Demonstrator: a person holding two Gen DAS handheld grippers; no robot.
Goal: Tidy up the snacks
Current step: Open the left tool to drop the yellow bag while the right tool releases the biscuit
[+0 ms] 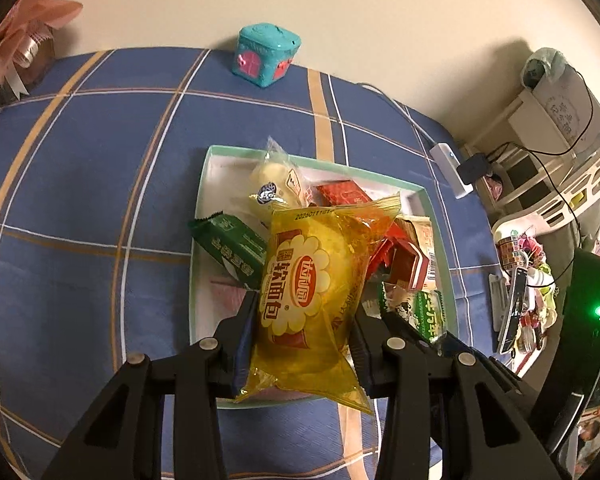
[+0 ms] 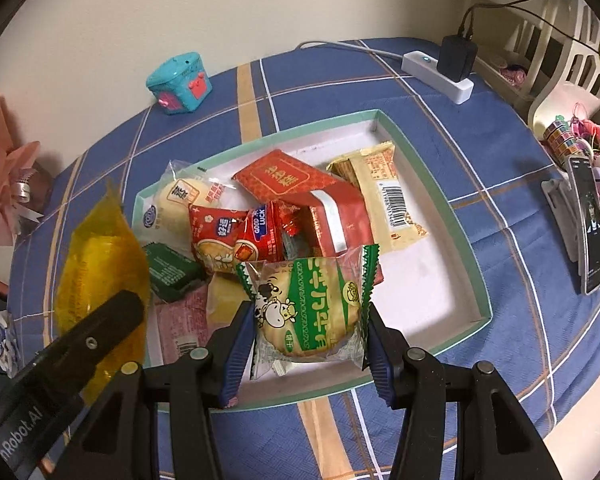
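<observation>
Two grippers are loaded over the green-rimmed tray [image 2: 472, 264] of snacks: the left gripper [image 1: 304, 332] clamps a yellow bread packet [image 1: 312, 300]. The right gripper [image 2: 310, 330] pinches a green cow-print biscuit pack [image 2: 312, 304] above the tray's near edge.

Snack packets [image 2: 300, 208] lie in tray [image 2: 476, 264] on table [image 2: 500, 128].

Yellow bread pack [image 1: 312, 300]: glossy translucent plastic film, crinkled. Green cow-print pack [image 2: 312, 308]: clear shiny film w/ printed panel. Tray [image 2: 476, 276]: matt card, mint rim, white inside. Table cloth [image 1: 80, 184]: matt woven check fabric. Tongs: matt black plastic, blue ribbed pads [image 2: 236, 344], metal pins.
</observation>
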